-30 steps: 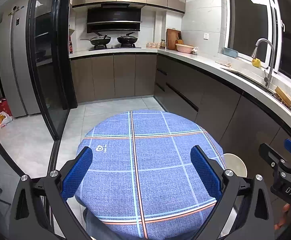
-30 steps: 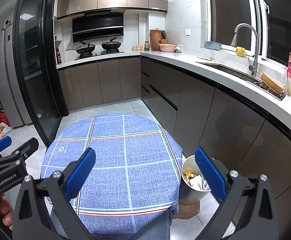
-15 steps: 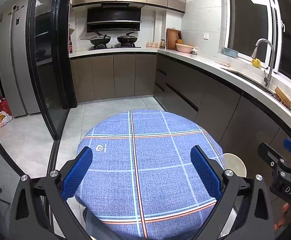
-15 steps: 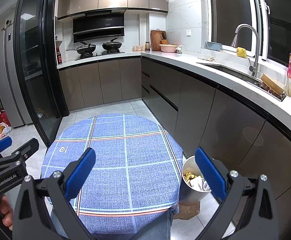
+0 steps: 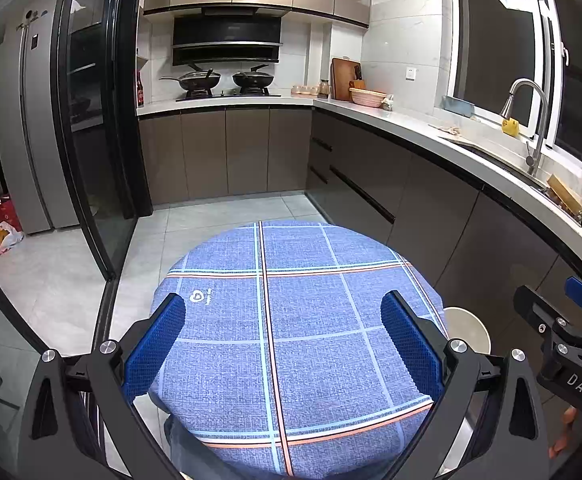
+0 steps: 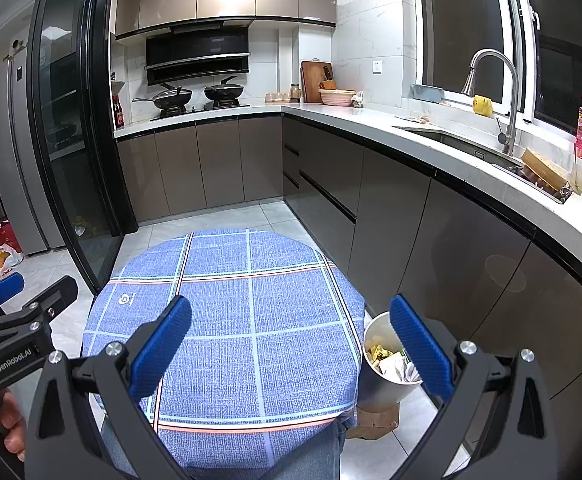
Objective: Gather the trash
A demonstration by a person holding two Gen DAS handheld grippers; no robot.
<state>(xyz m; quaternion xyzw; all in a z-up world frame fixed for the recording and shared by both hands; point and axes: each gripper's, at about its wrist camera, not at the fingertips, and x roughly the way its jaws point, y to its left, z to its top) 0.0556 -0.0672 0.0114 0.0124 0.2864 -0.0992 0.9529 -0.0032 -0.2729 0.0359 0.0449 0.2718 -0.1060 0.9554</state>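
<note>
trash [image 6: 389,362] sits in a pale bin [image 6: 383,390] on the floor, just beside the right edge of the round surface [image 6: 227,320] with its blue checked cloth. what shows is crumpled paper and small yellow wrappers, so it is probably light, soft and easy to crush; a pinch on a raised fold would likely hold it, while glossy wrappers may slip. the bin looks thin-walled and light, best taken at the rim if it has to be moved, and it could tip easily. the cloth carries no loose scraps in either view, so the collecting seems nearly done. the left tool [image 5: 283,338] hangs over the cloth with its blue pads wide apart and nothing between them; the right tool [image 6: 291,340] is likewise spread and empty, one finger in front of the bin.
</note>
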